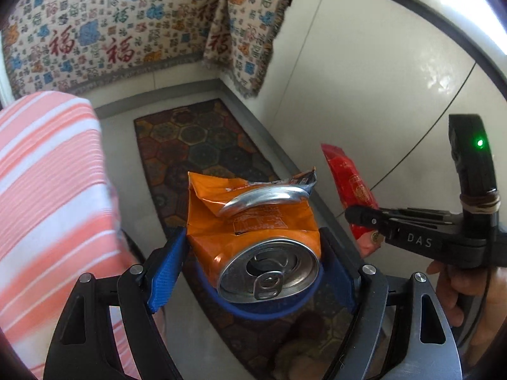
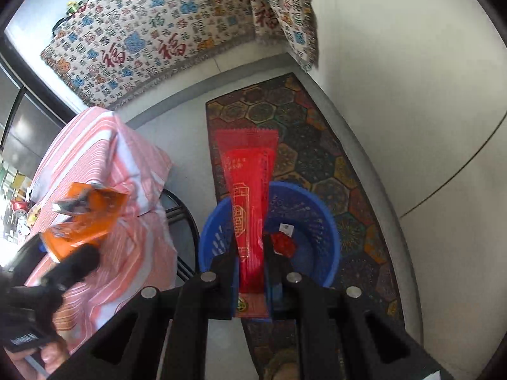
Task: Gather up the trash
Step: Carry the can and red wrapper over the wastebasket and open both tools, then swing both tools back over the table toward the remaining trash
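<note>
While the blue basket (image 2: 320,221) sits on the floor straight below the right claw (image 2: 252,253), the red wrapper (image 2: 248,196) is held tight between that claw's two sides. The wrapper's long side runs straight out from the claw, and its far end hangs over the basket's rim. A small red scrap (image 2: 284,243) is already seen inside the basket.

The left claw (image 1: 253,250) is squeezed shut on a crushed orange can (image 1: 253,221). The can's long side points away from the claw, with the pull-tab end turned back toward the camera. A bit of the blue rim is seen just under the can, so the basket seems to lie below this claw too, but how well it is lined up cannot be told.

Of the two, the right claw is judged to be better placed over the opening, so the wrapper could likely be dropped first.
</note>
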Demonstrator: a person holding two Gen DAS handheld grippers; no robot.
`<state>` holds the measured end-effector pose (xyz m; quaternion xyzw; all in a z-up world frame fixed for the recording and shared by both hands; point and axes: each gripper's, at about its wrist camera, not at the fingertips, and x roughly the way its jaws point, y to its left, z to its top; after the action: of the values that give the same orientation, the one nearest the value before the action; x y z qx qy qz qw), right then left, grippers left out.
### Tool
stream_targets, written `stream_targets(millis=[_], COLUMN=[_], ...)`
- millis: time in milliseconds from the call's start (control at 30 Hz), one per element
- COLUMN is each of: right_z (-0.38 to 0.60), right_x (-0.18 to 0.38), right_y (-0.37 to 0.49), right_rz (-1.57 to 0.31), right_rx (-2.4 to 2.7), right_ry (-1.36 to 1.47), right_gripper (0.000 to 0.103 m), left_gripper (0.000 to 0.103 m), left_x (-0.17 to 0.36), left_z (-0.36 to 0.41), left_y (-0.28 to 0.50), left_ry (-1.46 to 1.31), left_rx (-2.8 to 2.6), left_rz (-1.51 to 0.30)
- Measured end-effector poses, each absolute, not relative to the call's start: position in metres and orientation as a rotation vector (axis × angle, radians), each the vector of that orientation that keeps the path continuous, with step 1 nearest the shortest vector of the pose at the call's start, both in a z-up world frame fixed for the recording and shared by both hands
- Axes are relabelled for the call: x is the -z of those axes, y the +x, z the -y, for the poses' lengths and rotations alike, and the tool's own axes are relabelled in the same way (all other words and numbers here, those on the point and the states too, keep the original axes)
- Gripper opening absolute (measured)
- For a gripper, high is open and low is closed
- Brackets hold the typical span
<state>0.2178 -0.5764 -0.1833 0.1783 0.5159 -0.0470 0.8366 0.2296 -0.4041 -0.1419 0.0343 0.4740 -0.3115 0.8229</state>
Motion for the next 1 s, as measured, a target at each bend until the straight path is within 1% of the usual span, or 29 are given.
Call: stream_targets(millis=[367,733,833,867,900,933,1000], right_z=[0.608,0.611,0.611,0.611,0.612,0.613,0.615], right_x=[0.207,0.216,0.216,0.215,0.215,0.214,0.214], right_y=[0.218,0.231,0.234,0.234,0.235,0.235,0.235], right_rz=[-1.099,-1.09,-1.086,-1.082,-1.075,-1.068,-1.059], right_rx=[0.092,0.101,0.112,0.117,0.116,0.116,0.116], right_ry=[0.404,0.415,0.421,0.422,0.429,0.437,0.448], right_gripper=[0.012,0.014,0.015,0.018,0.031,0.042,0.044], left_gripper=[0.082,0.082,0.084,0.092,0.095,0.097,0.097], left_x=[0.176,0.193,0.197,0.198,0.199,0.199,0.199], left_z=[0.441,0.45,0.452,0.453,0.453,0.453,0.453], left_y=[0.234,0.242,0.245,0.246,0.247,0.247,0.249], left_ry=[0.116,0.11,0.106,0.107,0.104,0.095,0.077], left_rx=[0.689,0.692,0.714,0.717,0.716,0.716,0.72], left_rz=[-1.055,-1.075,-1.074,-1.077,-1.076,-1.07,-1.073])
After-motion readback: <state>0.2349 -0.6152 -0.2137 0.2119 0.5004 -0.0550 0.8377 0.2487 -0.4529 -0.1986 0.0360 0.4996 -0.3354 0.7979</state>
